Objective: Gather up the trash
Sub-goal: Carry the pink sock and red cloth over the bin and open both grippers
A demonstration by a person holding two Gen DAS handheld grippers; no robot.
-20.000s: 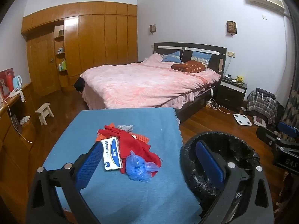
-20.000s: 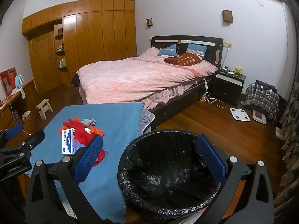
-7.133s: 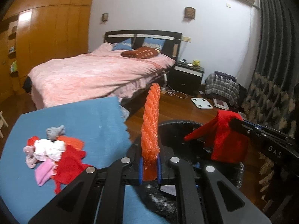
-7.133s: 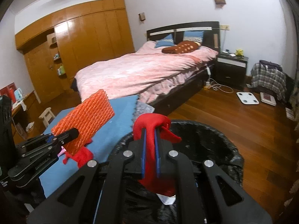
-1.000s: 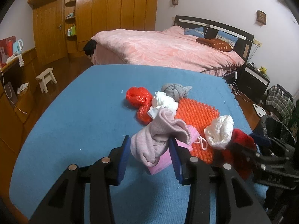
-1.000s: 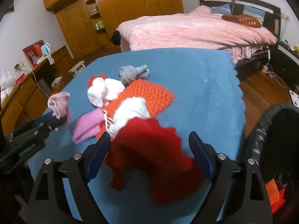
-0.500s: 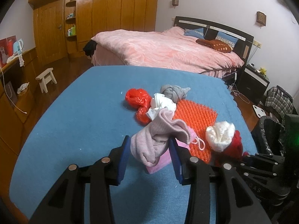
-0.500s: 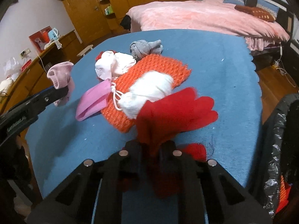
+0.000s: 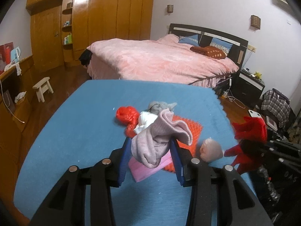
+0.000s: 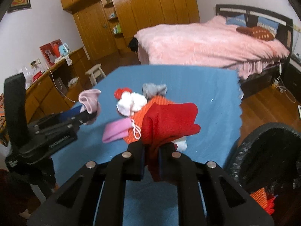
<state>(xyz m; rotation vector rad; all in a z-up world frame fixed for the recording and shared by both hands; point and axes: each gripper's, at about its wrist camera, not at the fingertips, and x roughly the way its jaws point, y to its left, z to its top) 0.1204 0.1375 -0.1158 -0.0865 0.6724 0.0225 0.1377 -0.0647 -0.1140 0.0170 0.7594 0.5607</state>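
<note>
Both loads have lifted off the surface (image 9: pixel 79 131) since a second ago. My right hand-held gripper (image 10: pixel 151 162) just clamped the red cloth (image 10: pixel 169 122) (centre frame); my left hand-held gripper (image 9: pixel 150 160) grips the pale pink sock (image 9: pixel 158 137). Next comes the bin (image 10: pixel 267 150), I judge.

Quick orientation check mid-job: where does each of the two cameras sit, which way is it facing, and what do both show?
Left wrist view: sits on the left gripper, looking down over the blue table toward the bed; its fingers clamp a pale pink sock.
Right wrist view: sits on the right gripper, facing the same table and bed; its fingers pinch a red cloth, with the black bin at right.
Shared: table, bed, the orange mesh, and each other's gripper.
</note>
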